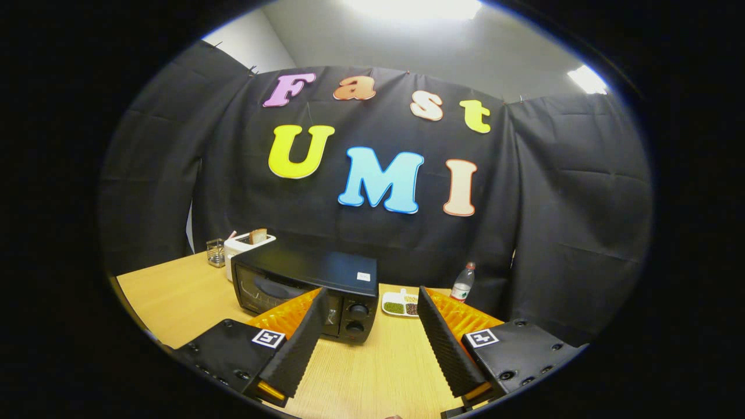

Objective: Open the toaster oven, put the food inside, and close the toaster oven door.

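Observation:
A black toaster oven (305, 288) stands on the wooden table (174, 291), its glass door shut and two knobs on its right side. My gripper (372, 302) is open, held above the table a short way in front of the oven. The left finger overlaps the oven's lower right front; nothing lies between the fingers. A white plate (400, 304) with green, brown and pale food sits just right of the oven, beyond the gap between the fingers.
Behind the oven stands a white toaster (247, 243) with a bread slice in it, and a small glass holder (216, 252) to its left. A plastic water bottle (463, 283) stands right of the plate, near the black cloth wall.

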### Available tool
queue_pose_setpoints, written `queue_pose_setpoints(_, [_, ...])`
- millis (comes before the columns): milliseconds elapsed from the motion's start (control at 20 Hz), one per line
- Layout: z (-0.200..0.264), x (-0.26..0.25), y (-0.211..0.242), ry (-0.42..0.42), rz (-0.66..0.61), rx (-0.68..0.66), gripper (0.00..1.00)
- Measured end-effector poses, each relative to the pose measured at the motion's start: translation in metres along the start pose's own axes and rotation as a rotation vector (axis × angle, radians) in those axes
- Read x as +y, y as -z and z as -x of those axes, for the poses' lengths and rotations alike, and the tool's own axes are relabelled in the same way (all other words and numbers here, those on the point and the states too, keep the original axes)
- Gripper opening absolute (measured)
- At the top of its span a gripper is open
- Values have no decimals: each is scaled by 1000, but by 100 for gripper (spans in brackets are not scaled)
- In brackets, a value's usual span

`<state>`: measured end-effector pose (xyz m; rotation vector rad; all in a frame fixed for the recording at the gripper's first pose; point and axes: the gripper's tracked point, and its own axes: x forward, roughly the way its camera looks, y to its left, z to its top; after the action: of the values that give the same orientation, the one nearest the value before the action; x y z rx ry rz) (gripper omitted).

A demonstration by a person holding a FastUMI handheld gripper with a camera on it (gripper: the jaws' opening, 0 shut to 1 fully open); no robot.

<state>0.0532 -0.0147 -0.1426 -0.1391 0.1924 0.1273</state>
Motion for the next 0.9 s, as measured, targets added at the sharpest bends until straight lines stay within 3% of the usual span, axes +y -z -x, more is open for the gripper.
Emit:
queue_pose_setpoints(350, [57, -11, -64, 20, -84, -85, 96])
queue_pose_setpoints(600, [95, -8, -75, 12, -184, -60, 96])
queue_pose_setpoints(900, [104, -16, -78, 29, -152, -61, 96])
